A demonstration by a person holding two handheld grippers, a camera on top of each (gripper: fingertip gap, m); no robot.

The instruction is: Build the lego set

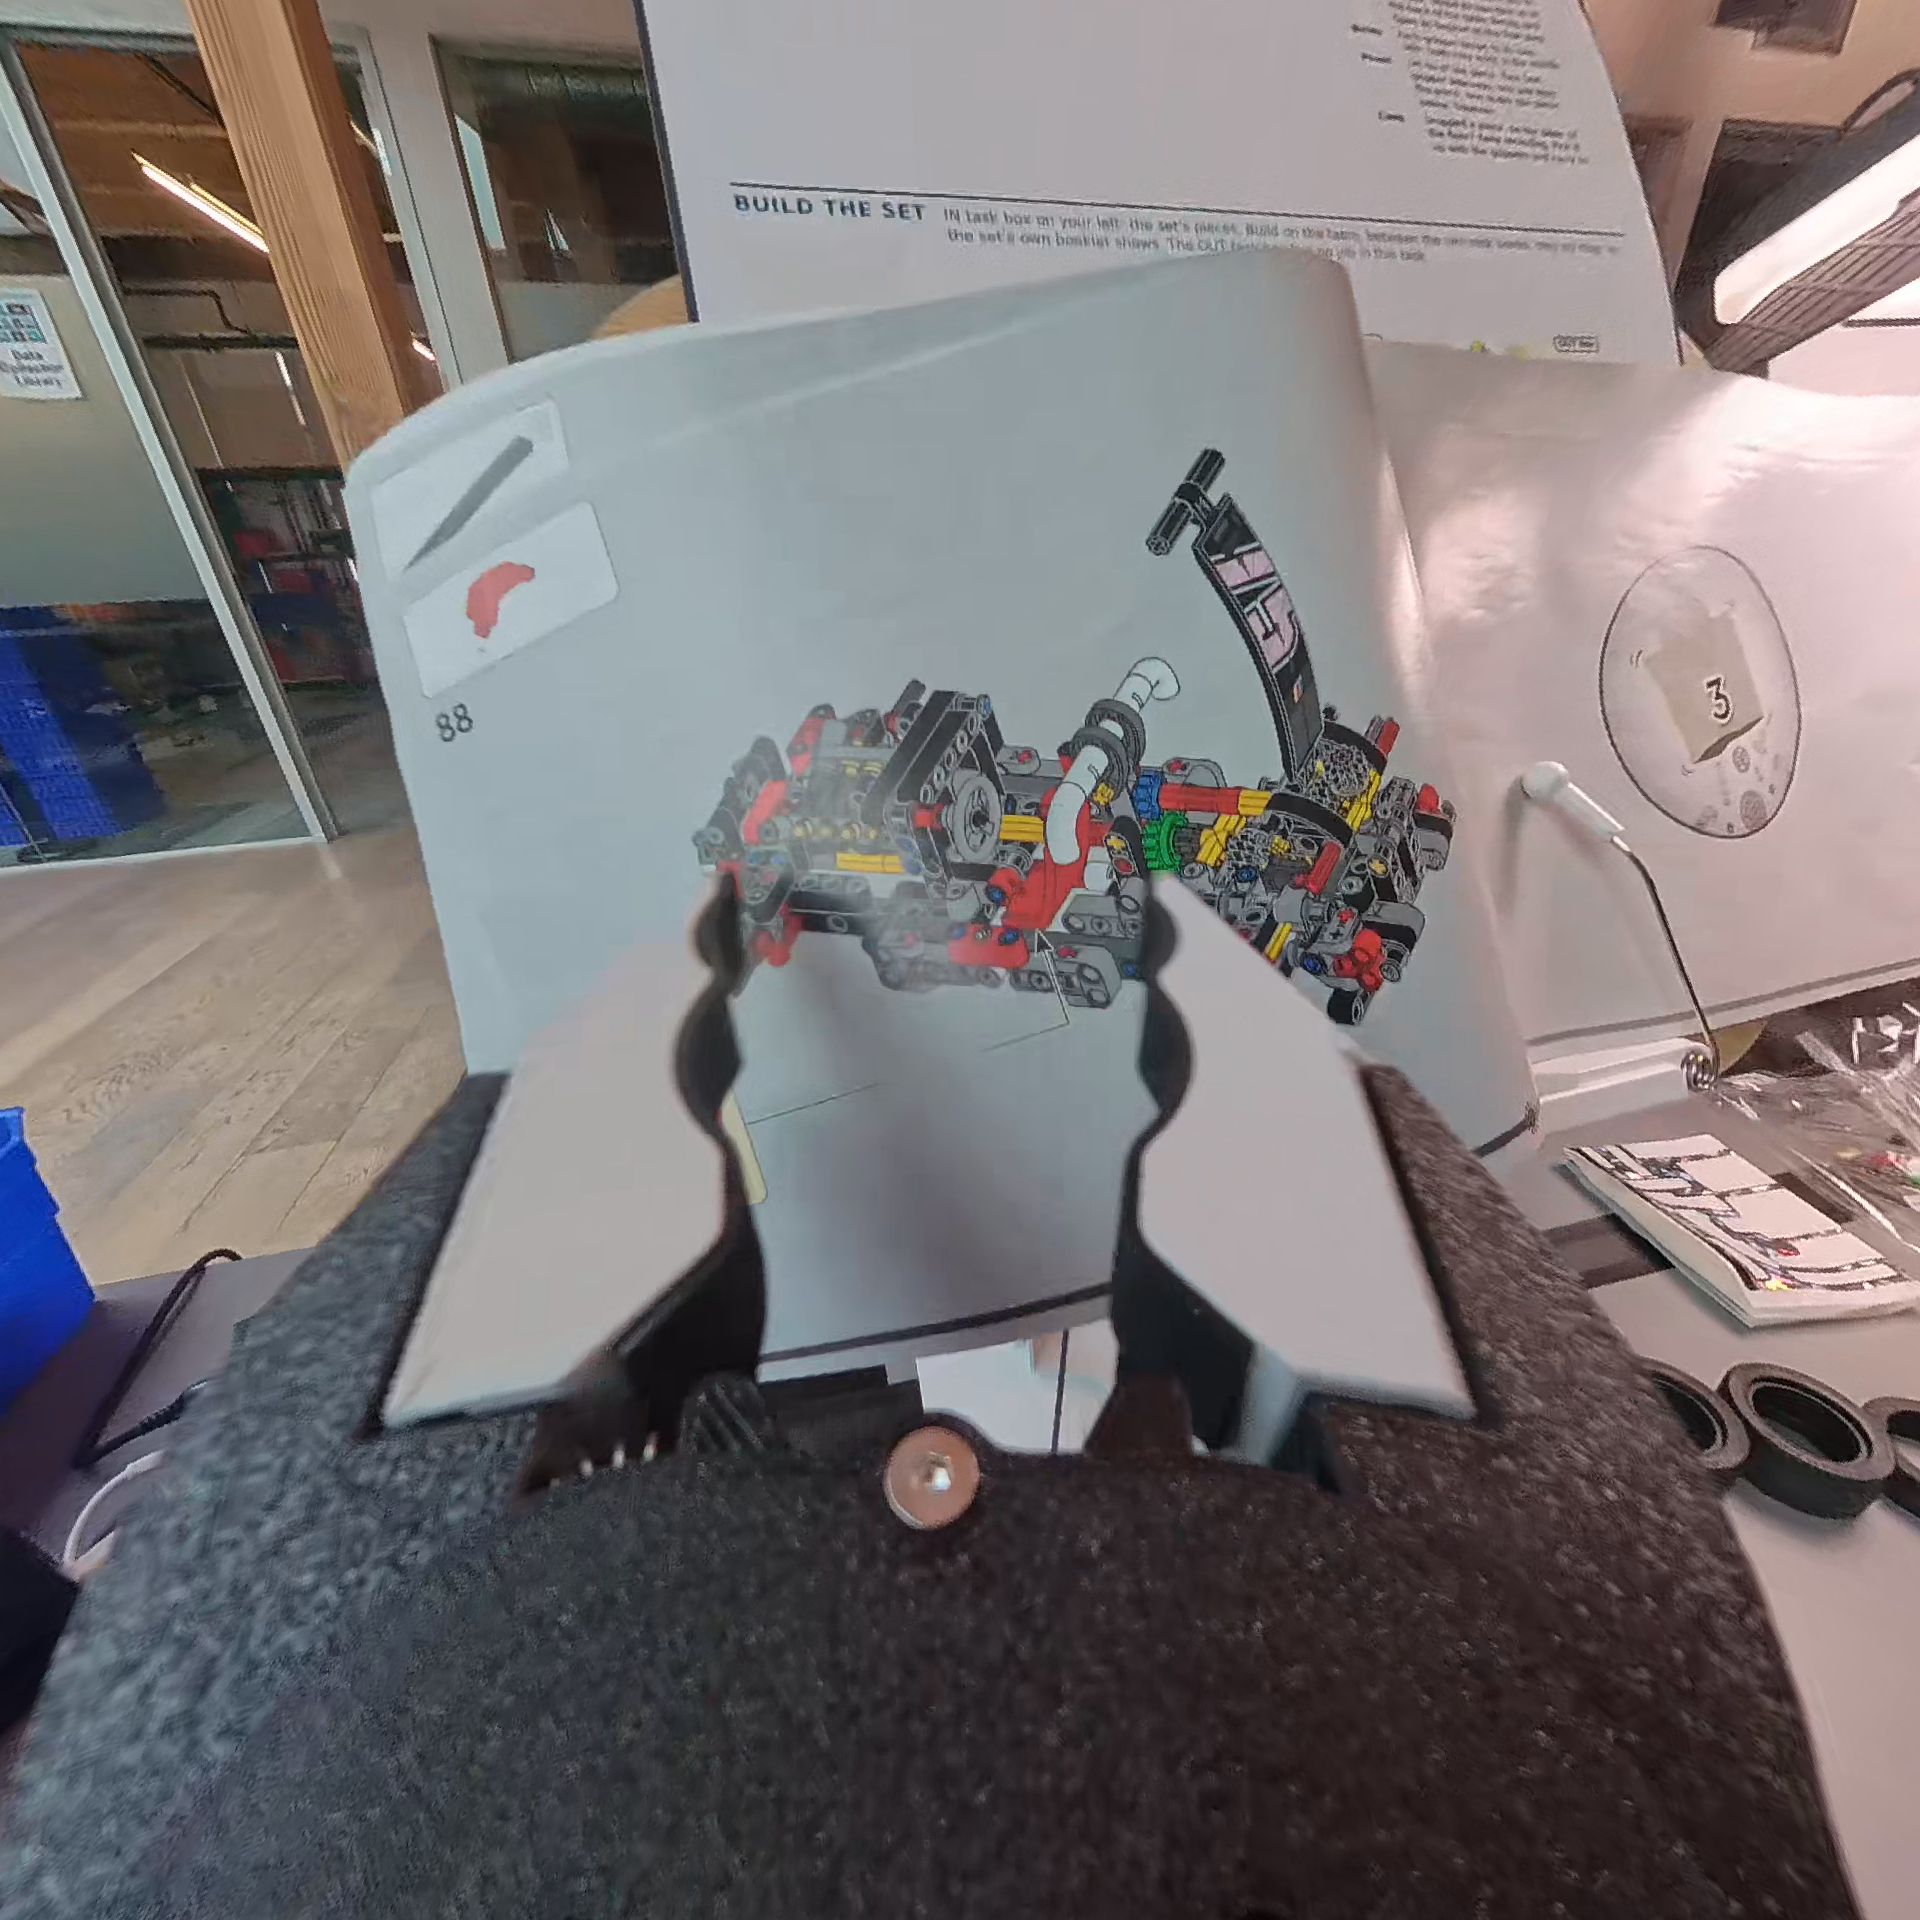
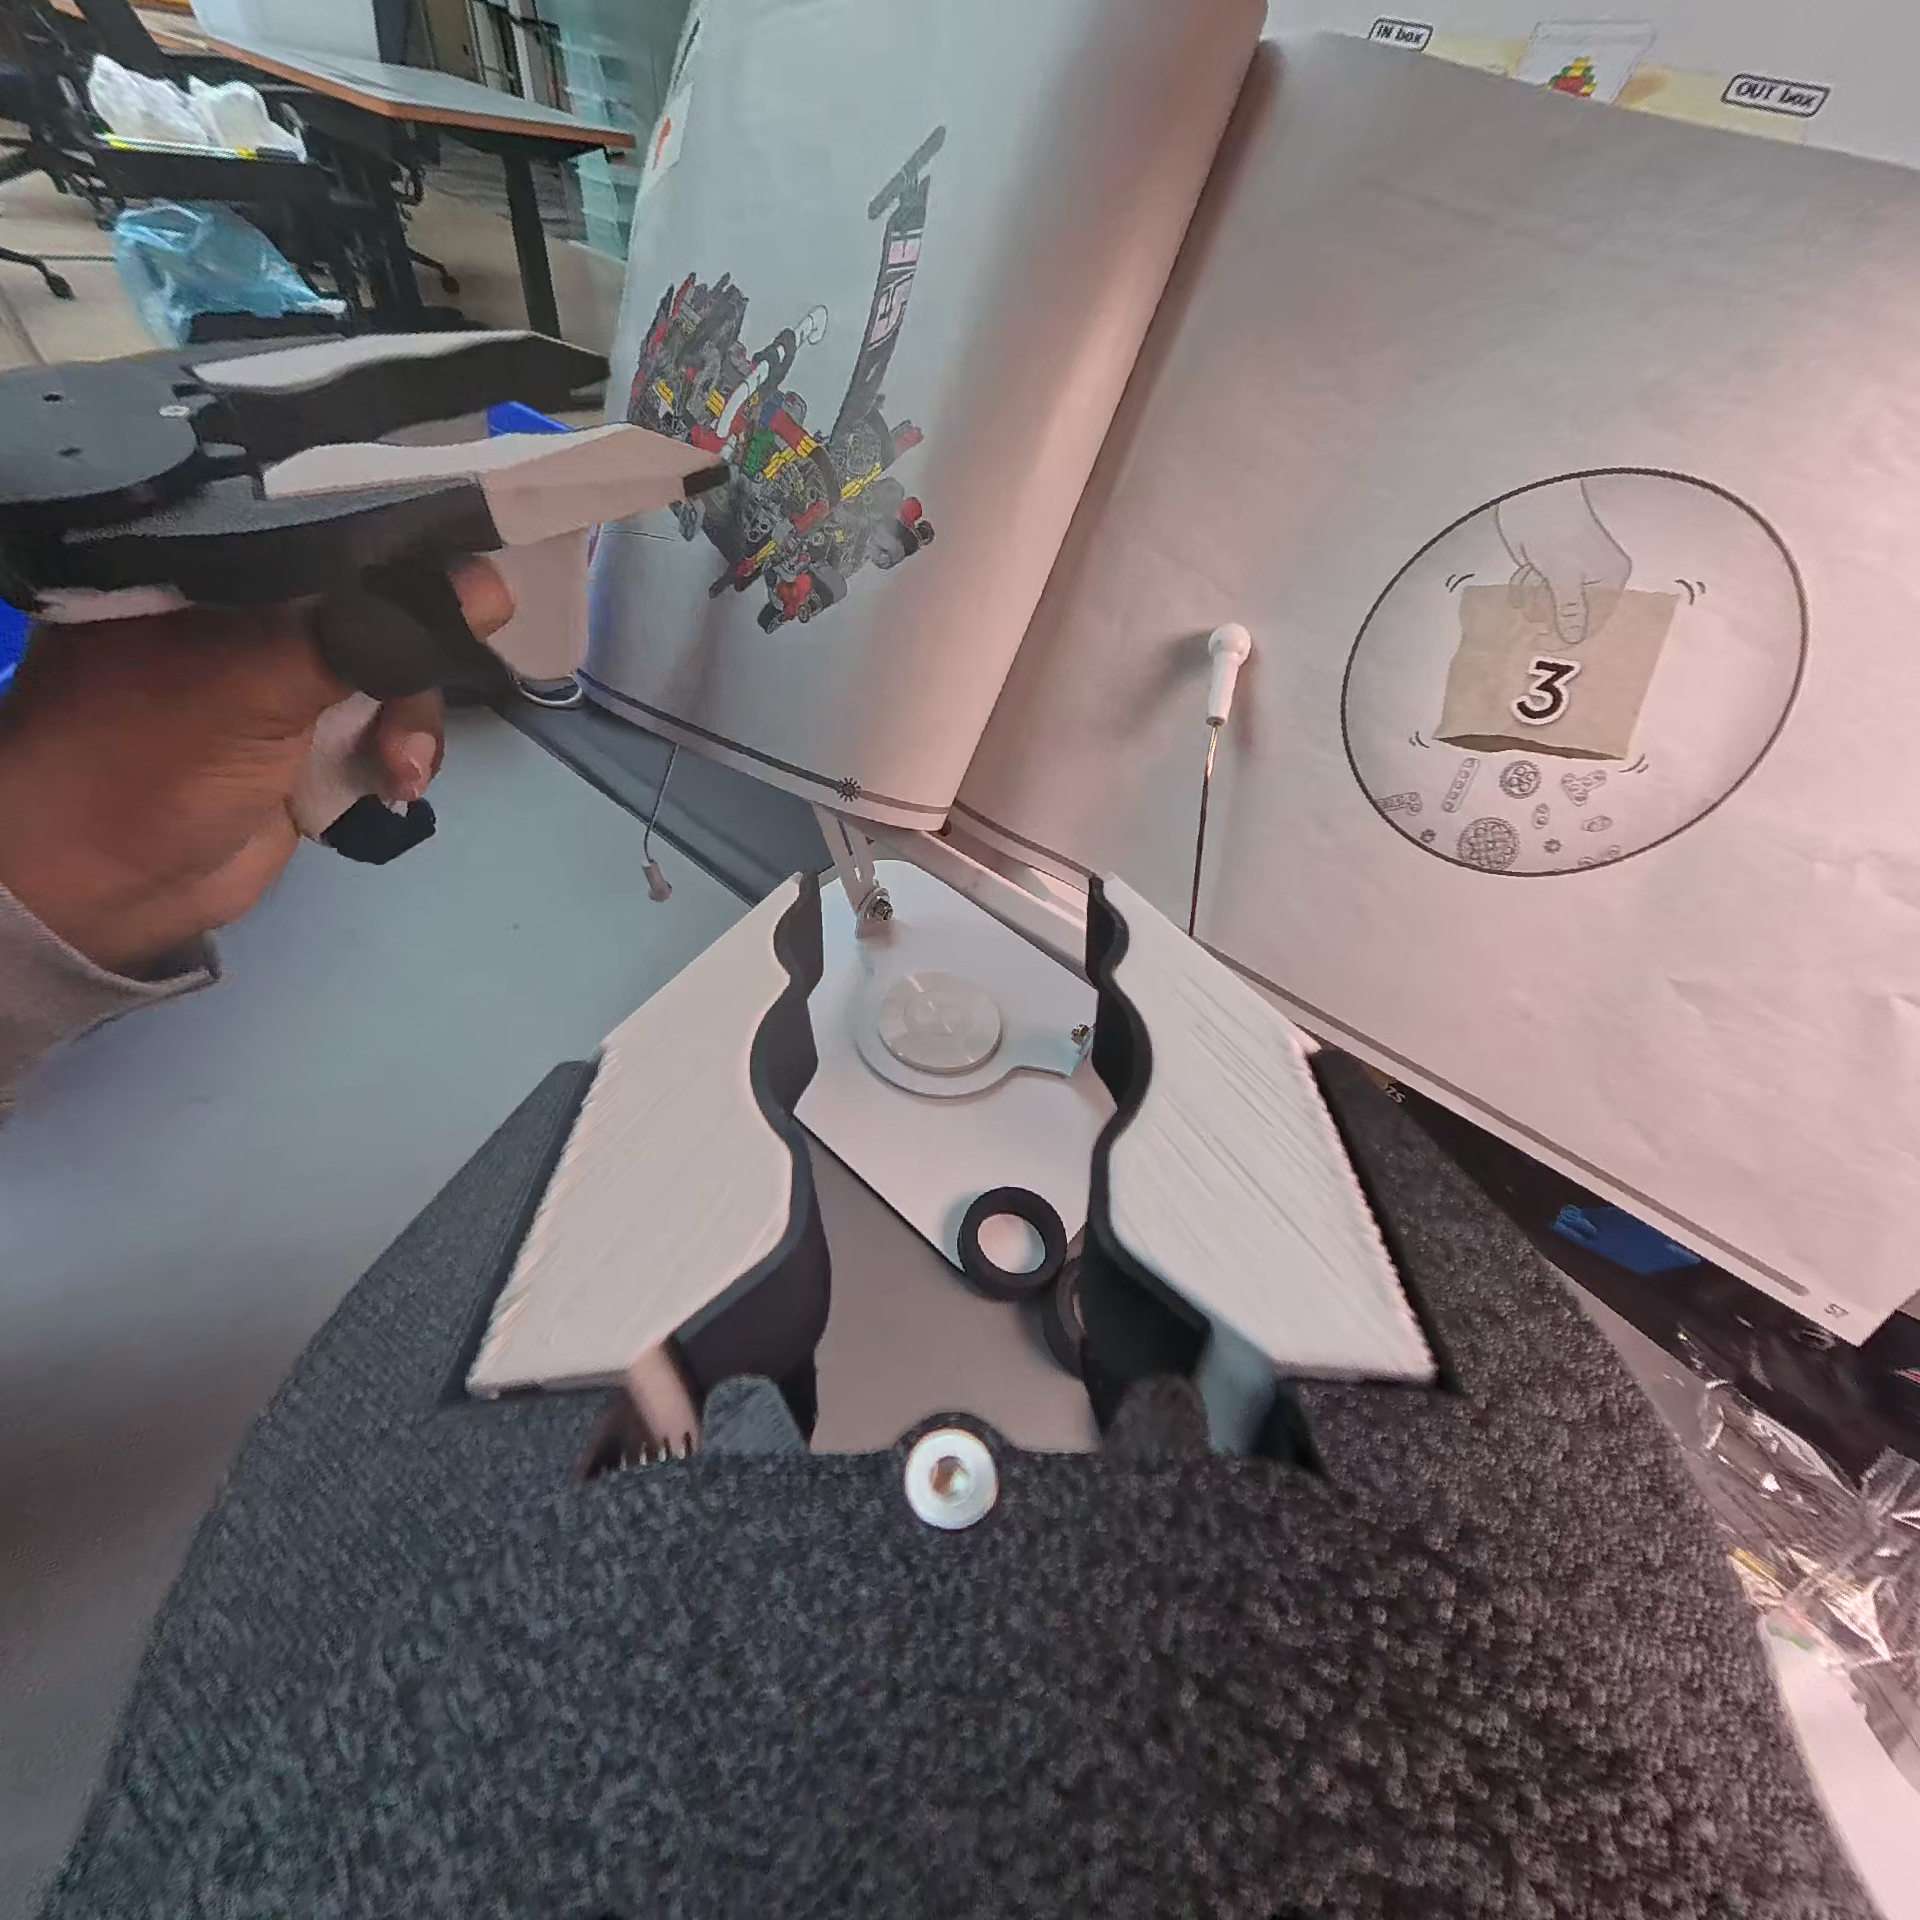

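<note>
Your left gripper (image 1: 935, 914) is spread wide, its fingertips seemingly touching the booklet page (image 1: 831, 582). Your right gripper (image 2: 945, 914) gapes empty above a black tyre (image 2: 1013, 1242).

Instruction booklet propped open, tyres and bags on the bench

The instruction booklet (image 1: 935, 582) is held upright on a stand, with its left page (image 2: 831, 343) curled forward; a colourful, half-built vehicle frame is pictured there, and a numbered bag on the right page (image 2: 1455, 520). Black rubber tyres (image 1: 1803, 1439) are seen lying on the bench (image 1: 1818, 1662) below it, beside a thin folded leaflet (image 1: 1745, 1236) and clear plastic bags (image 1: 1829, 1091).
</note>
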